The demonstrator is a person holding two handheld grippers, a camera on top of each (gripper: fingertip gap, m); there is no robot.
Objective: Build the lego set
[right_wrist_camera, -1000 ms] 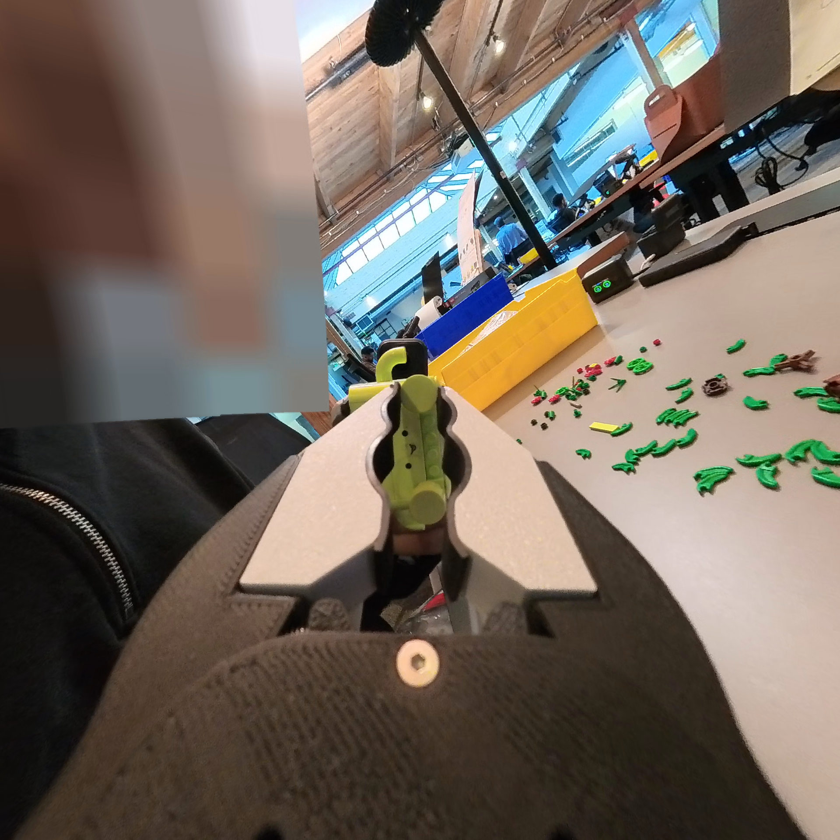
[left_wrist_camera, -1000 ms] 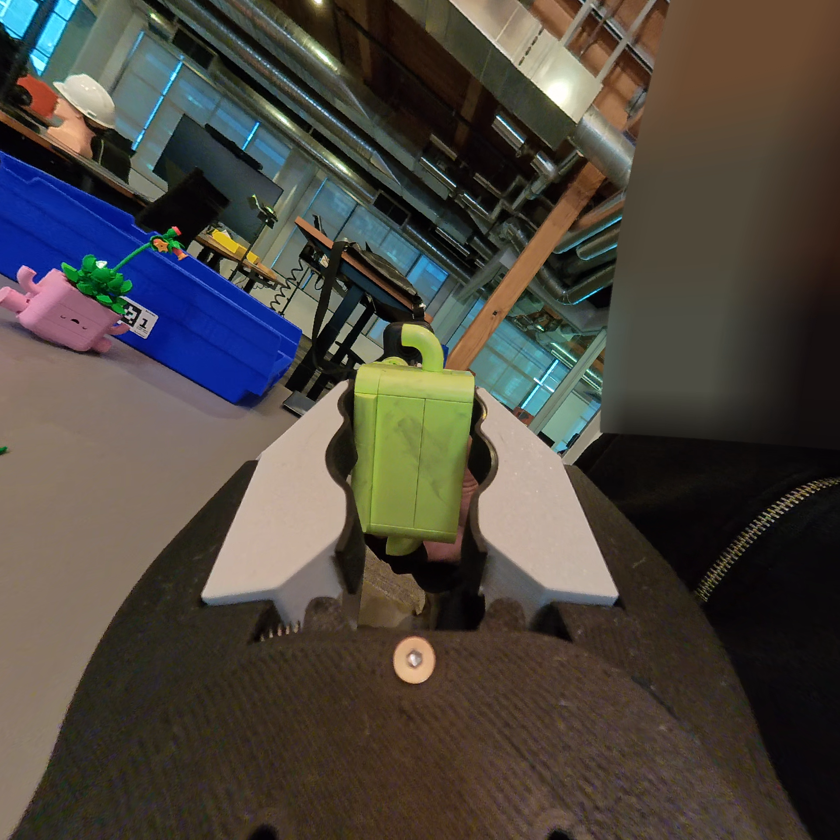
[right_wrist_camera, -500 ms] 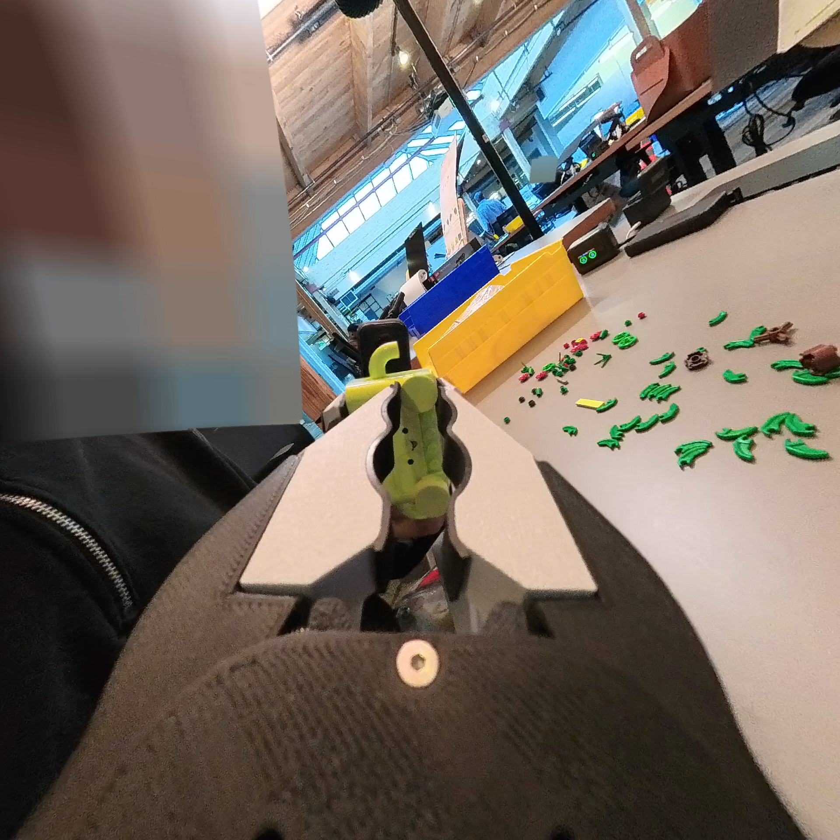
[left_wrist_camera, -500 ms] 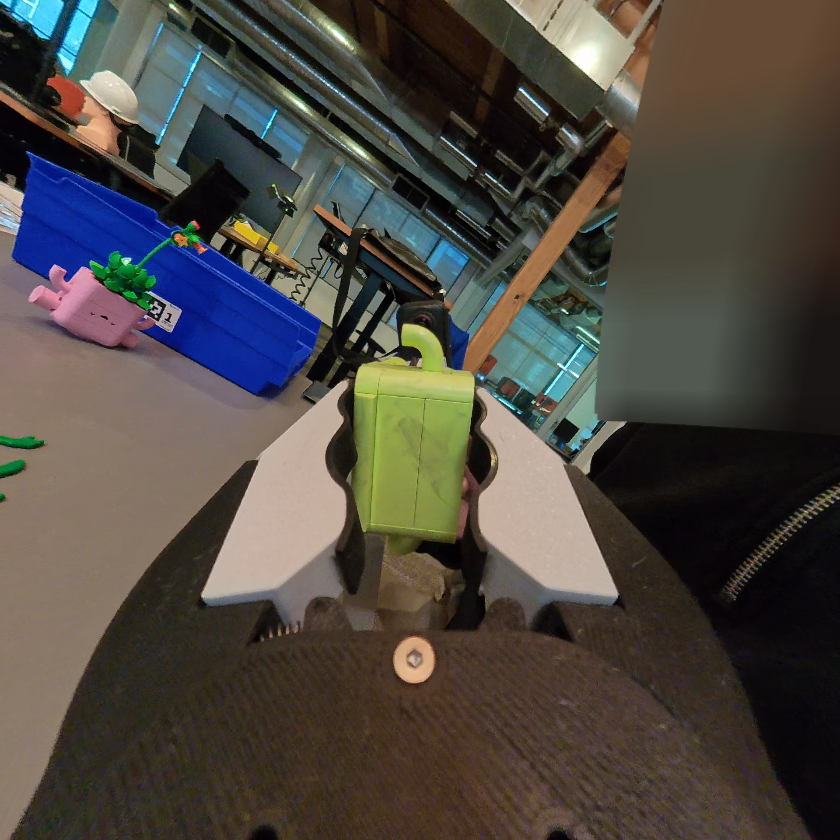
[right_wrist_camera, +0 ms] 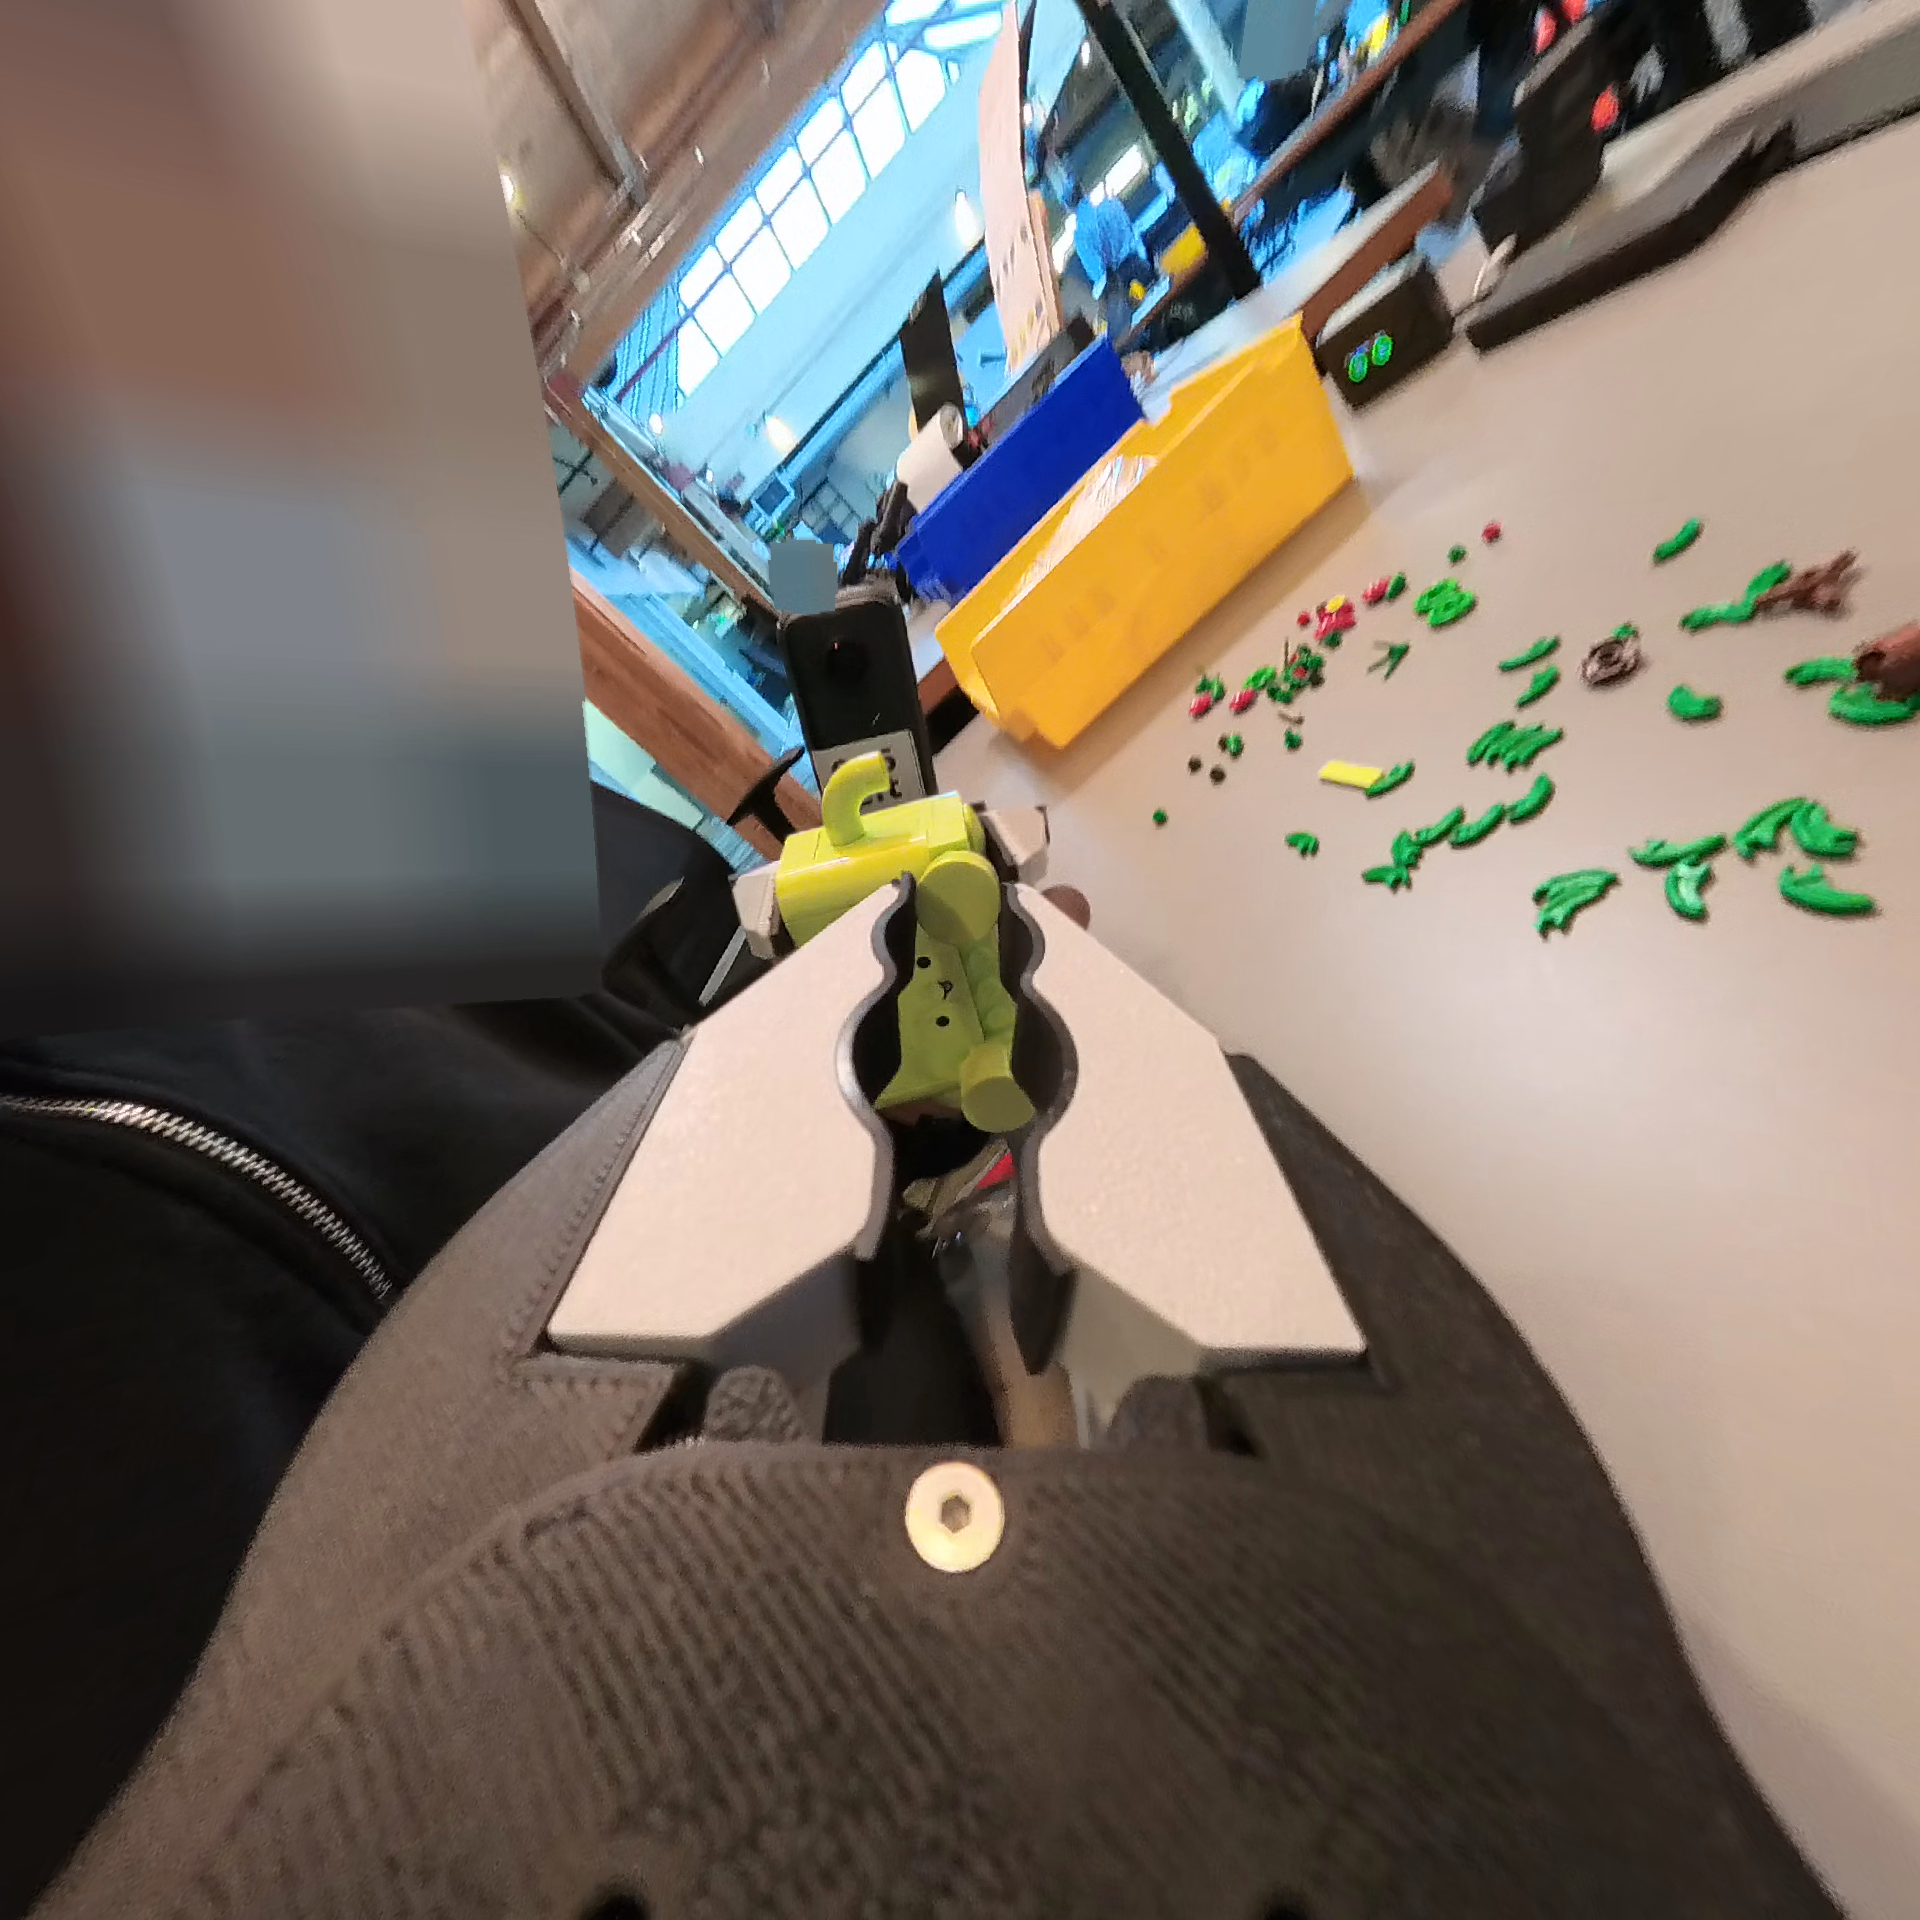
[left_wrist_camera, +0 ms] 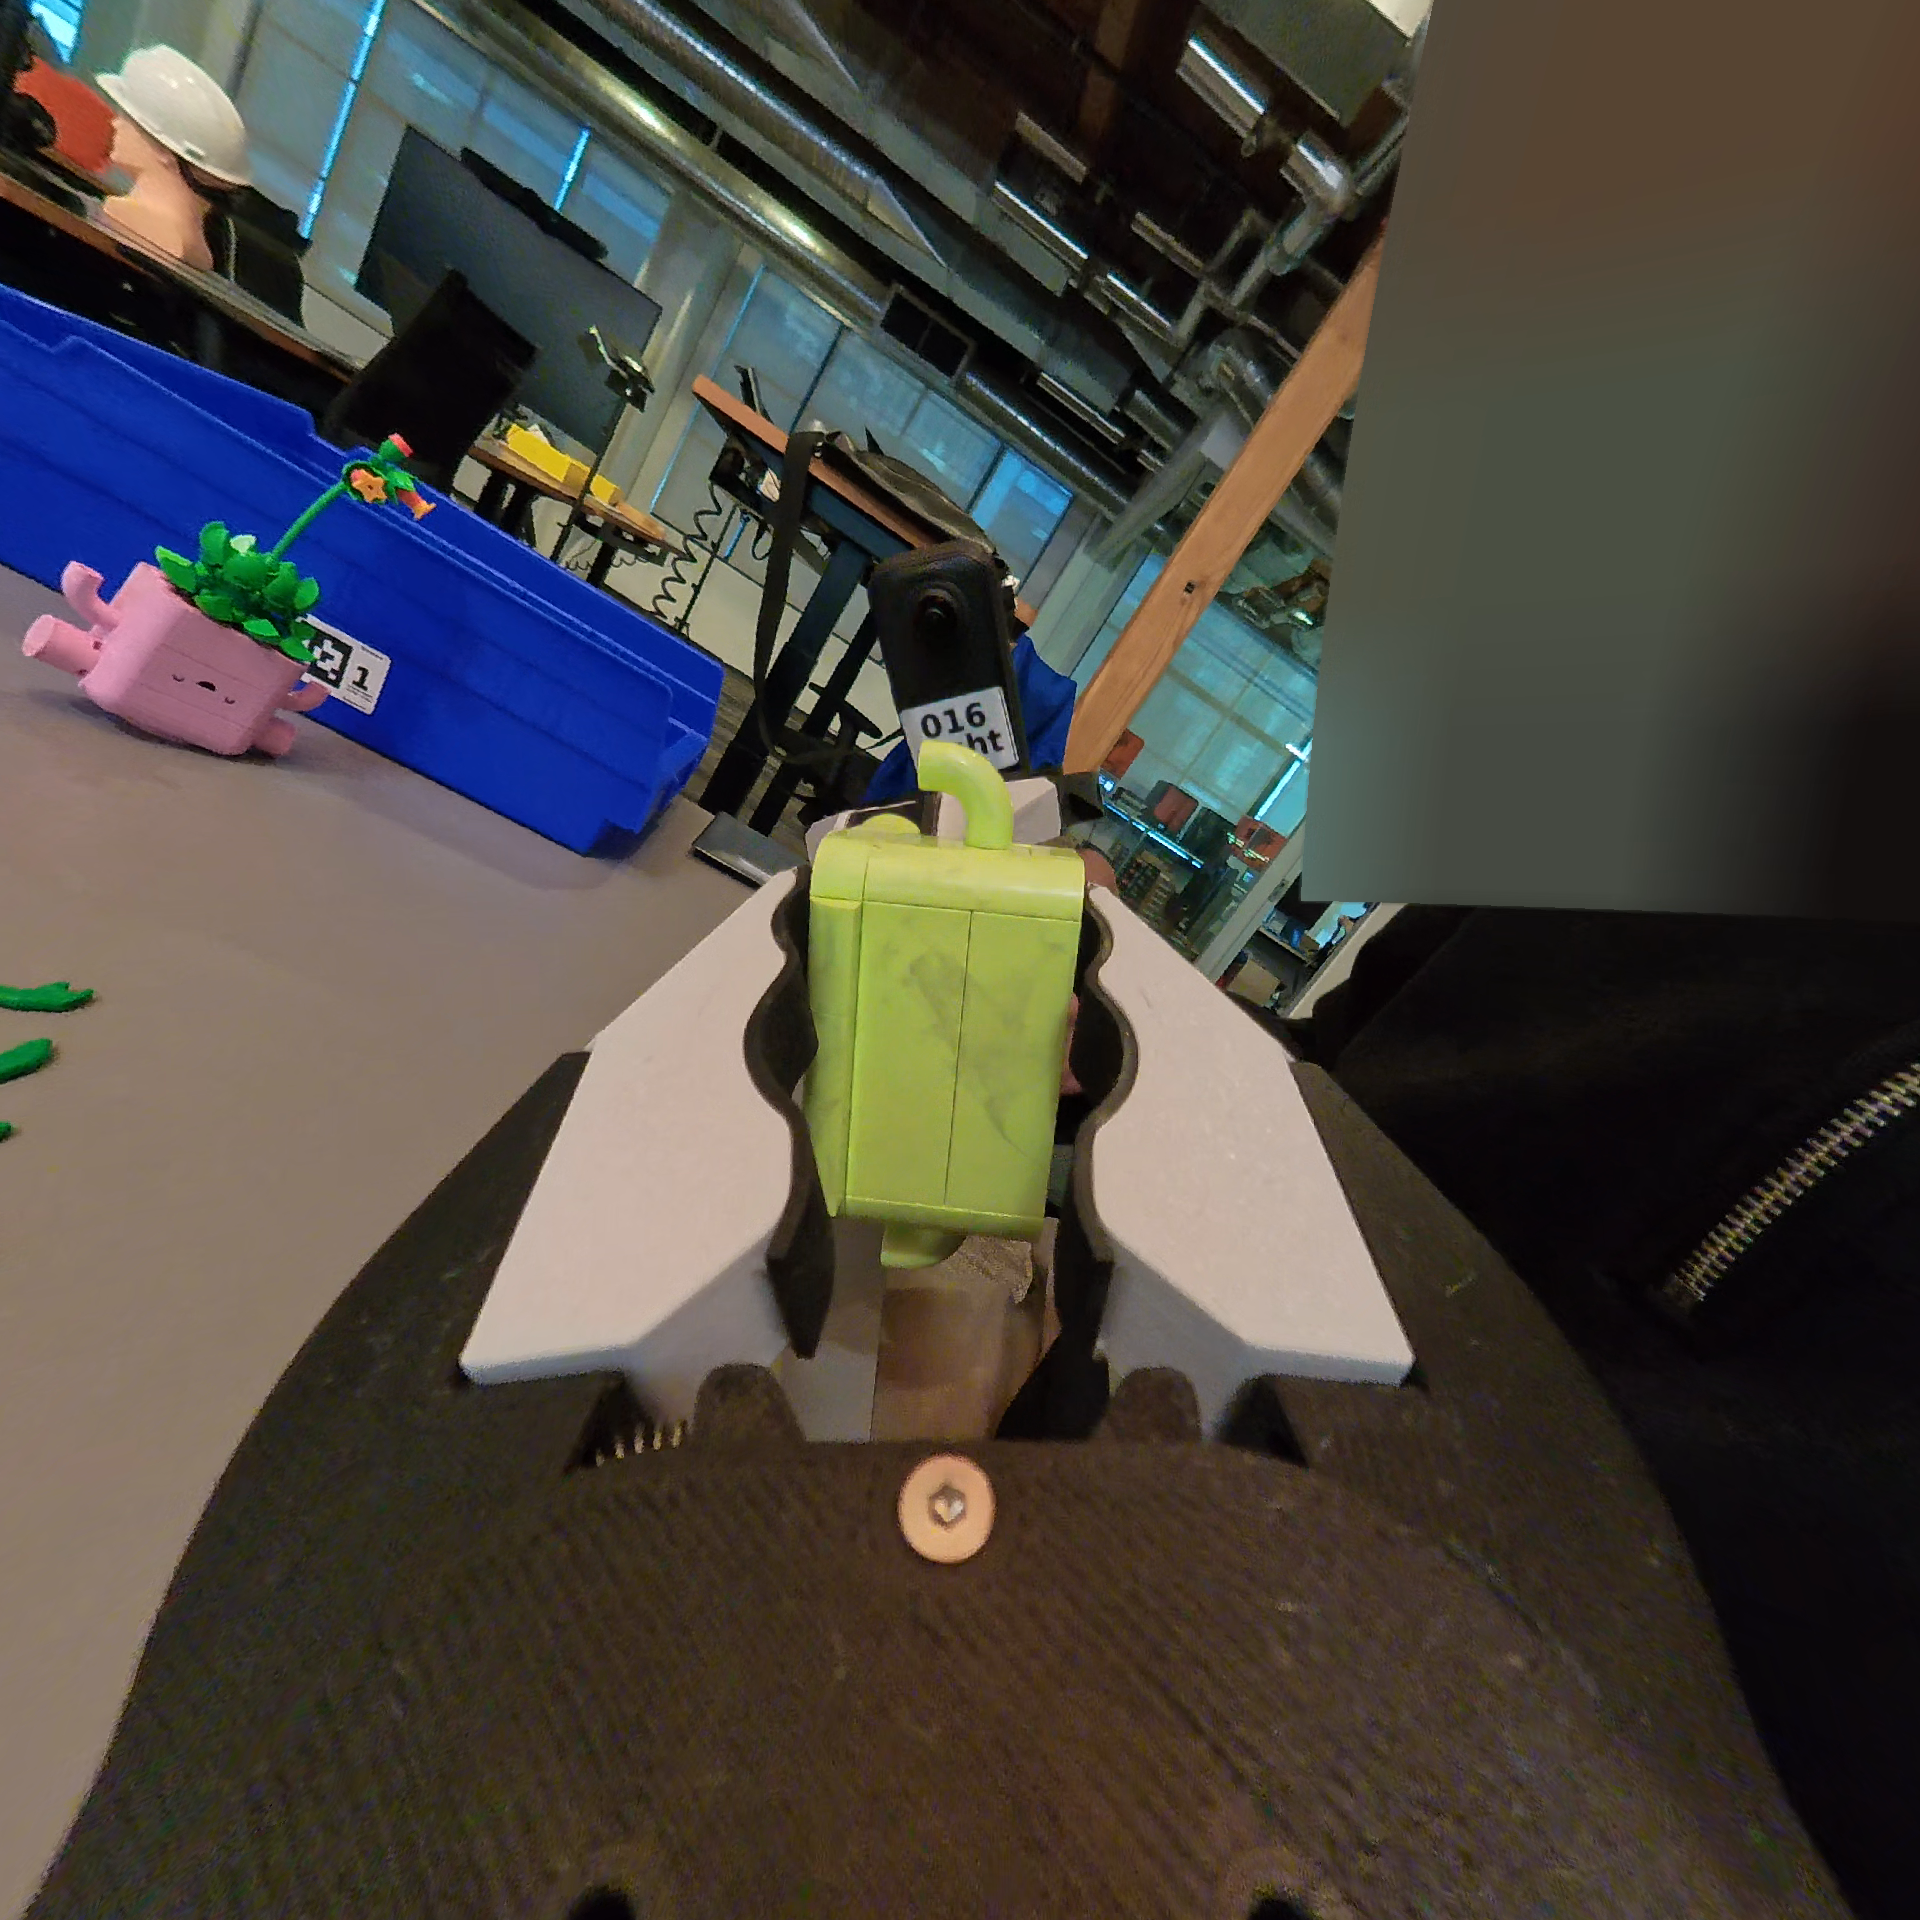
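- Lime-green lego pot (left_wrist_camera: pixel 940 1049), boxy with a curved hook on top, raised above the grey table (left_wrist_camera: pixel 312 1039).
- Left gripper (left_wrist_camera: pixel 940 1049) clamped on its flat sides.
- Right gripper (right_wrist_camera: pixel 951 997) closed around its face end and stubby legs.
- Beyond: finished pink lego pot (left_wrist_camera: pixel 182 655) beside a blue bin (left_wrist_camera: pixel 499 665).
- Loose green leaf pieces (right_wrist_camera: pixel 1662 821) scattered near a yellow bin (right_wrist_camera: pixel 1153 551).

Lime-green lego pot (left_wrist_camera: pixel 940 1049), hooked arm on top, held off table; green leaf pieces (right_wrist_camera: pixel 1683 862) scattered on table (right_wrist_camera: pixel 1455 1039)

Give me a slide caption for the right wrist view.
Right tongs grip a lime-green lego pot above a grey table strewn with green leaf pieces.
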